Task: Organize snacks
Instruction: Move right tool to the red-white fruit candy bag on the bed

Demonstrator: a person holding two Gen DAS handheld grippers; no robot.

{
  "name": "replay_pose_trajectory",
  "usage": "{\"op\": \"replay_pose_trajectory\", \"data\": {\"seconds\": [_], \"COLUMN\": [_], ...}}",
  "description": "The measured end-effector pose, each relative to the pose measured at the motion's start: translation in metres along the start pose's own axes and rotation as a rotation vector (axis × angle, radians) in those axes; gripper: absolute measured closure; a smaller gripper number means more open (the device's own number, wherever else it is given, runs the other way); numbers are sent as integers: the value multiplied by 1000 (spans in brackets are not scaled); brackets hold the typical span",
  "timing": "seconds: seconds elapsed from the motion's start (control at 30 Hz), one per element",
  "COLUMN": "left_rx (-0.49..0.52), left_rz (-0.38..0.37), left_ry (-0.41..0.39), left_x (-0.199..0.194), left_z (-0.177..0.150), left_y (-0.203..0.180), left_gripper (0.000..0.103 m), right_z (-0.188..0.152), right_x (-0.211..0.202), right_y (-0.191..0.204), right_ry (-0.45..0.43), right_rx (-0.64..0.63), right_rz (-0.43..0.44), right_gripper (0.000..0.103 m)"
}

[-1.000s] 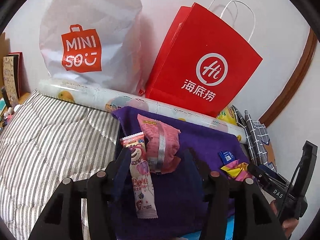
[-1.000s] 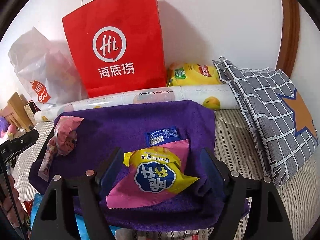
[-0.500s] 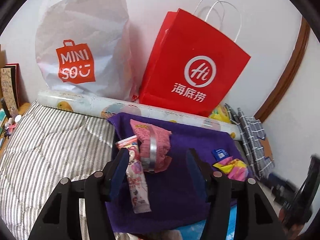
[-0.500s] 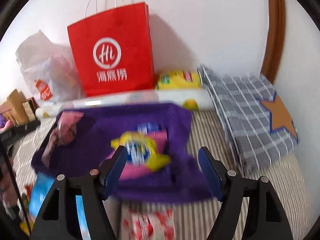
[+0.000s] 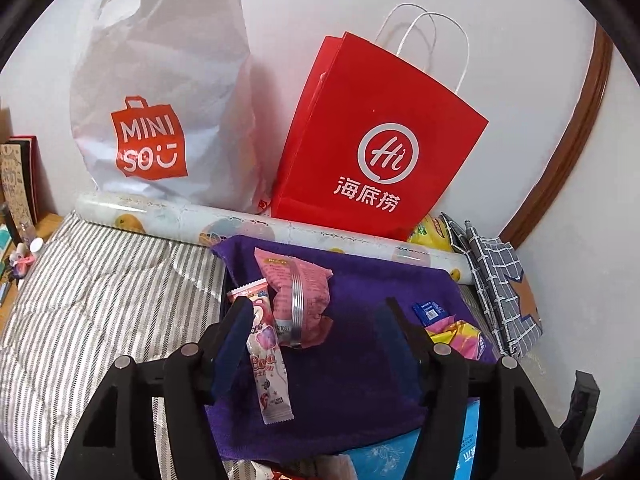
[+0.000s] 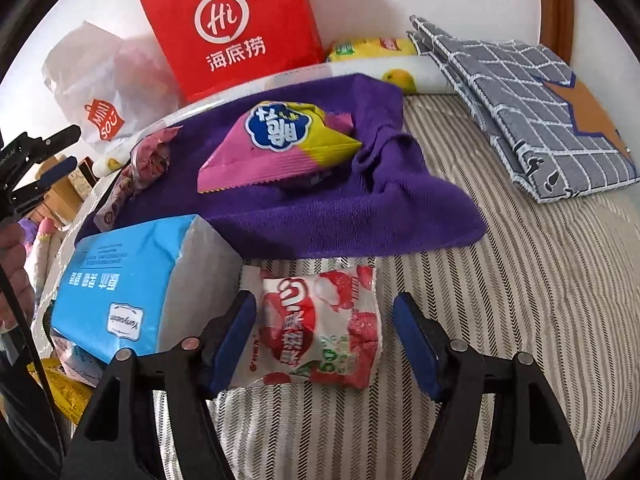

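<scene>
Left wrist view, left to right: one striped bedcover (image 5: 88, 280); one white plastic bag (image 5: 160, 92); one long pink candy packet (image 5: 266, 356), long axis running away from the camera, lying on one purple towel (image 5: 360, 360) just inside the near-left finger; one pink snack pouch (image 5: 296, 296) beyond it, overlapping the packet's far end; one red paper bag (image 5: 372, 140); one small blue sachet (image 5: 430, 311). Left gripper (image 5: 316, 312) released, jaws lately widening, nothing pressed between them, only towel across most of the gap.

Right wrist view, left to right: one blue tissue pack (image 6: 132, 284); one pink-and-yellow snack bag (image 6: 280, 148) on the towel, long axis slanting from near left to far right; one red-and-white lychee snack packet (image 6: 320, 328) on the bedcover, between the fingers, printing upside down, roughly square; one folded grey checked cloth (image 6: 532, 100). Right gripper (image 6: 324, 312) unclenched, jaws lately narrowing around the lychee packet; left finger at its edge, right finger clear.
</scene>
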State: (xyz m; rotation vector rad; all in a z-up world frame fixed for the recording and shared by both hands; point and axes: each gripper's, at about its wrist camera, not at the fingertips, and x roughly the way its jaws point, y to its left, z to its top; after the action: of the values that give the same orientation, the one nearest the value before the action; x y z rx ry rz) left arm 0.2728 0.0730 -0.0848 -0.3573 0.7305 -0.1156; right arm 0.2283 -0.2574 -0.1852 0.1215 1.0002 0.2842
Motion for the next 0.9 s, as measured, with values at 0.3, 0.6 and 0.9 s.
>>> {"op": "replay_pose_trajectory", "data": {"seconds": [0.3, 0.6, 0.9], "left_rx": [-6, -16, -22], "left_rz": [-10, -21, -17], "left_ry": [7, 8, 16], "left_x": [0, -3, -1], "left_z": [0, 1, 1], "left_y": [-1, 0, 2], "left_gripper": [40, 40, 40], "right_z": [-7, -25, -33], "right_x": [-16, -51, -44], "right_y": [1, -23, -18], "right_ry": [-11, -18, -23], "right_rx": [-40, 50, 90], "right_rz": [30, 34, 56], "right_gripper": [61, 72, 32]}}
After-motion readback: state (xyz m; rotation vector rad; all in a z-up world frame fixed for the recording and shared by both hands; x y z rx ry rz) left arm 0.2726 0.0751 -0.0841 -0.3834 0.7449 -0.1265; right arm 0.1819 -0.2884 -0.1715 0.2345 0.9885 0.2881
